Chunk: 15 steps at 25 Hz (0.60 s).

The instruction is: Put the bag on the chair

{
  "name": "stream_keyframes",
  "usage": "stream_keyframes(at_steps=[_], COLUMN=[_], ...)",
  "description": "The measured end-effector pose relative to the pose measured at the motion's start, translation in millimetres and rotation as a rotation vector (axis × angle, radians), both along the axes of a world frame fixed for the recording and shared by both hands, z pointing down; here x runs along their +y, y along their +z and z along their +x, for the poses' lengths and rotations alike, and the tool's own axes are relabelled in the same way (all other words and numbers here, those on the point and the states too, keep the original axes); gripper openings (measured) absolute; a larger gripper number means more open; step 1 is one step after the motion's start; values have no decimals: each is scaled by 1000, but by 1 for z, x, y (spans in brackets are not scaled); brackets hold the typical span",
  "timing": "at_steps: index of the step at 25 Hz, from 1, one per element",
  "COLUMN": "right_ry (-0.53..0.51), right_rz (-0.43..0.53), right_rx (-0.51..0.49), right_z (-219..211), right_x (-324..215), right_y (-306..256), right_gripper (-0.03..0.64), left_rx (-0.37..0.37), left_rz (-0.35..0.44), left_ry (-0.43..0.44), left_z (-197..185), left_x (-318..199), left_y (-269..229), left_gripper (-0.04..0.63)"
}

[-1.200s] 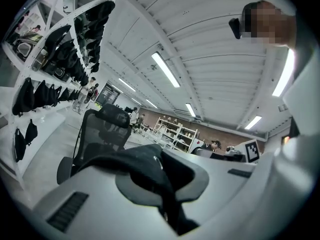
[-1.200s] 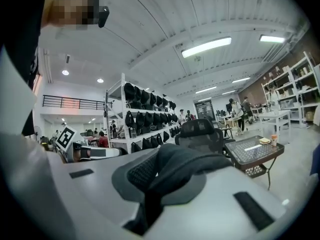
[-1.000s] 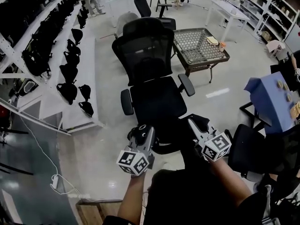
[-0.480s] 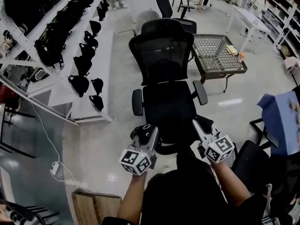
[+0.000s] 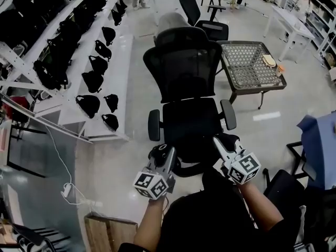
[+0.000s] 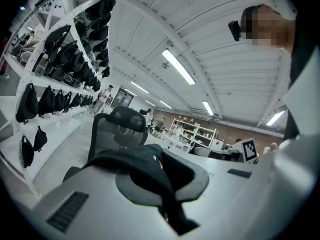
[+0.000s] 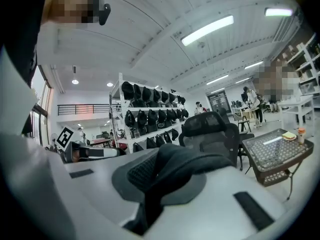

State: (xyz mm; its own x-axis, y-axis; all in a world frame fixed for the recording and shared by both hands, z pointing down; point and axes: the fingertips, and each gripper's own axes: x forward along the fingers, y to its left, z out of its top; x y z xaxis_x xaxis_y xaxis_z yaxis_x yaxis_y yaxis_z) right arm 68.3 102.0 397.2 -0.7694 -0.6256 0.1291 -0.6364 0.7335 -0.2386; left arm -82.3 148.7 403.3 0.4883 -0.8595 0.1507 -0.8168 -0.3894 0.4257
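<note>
Black bag (image 6: 145, 166) pinched in left tongs (image 5: 160, 152) and right tongs (image 5: 223, 142) — two grips so I land it level on chair (image 5: 191, 122).

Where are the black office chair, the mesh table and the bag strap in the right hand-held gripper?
black office chair (image 5: 191, 122): head view, on the seat cushion.
mesh table (image 5: 244, 62): head view, on the bare woven top.
bag strap (image 7: 175, 166): right gripper view, on the black fabric between the jaws.
</note>
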Motion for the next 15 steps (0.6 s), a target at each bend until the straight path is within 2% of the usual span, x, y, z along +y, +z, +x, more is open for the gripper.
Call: stream_keyframes(at_steps=[7, 15], right_ry=[-33, -93], right_rz=[-42, -71], right_rx=[-6, 2], right_z=[14, 24], right_x=[-60, -124], right_y=[11, 18], right_gripper=[20, 20], left_rx=[8, 1], left_rz=[-51, -71], left_ry=[-31, -81], left_z=[14, 27], left_x=[-61, -120], left_y=[15, 19], left_gripper=[20, 20])
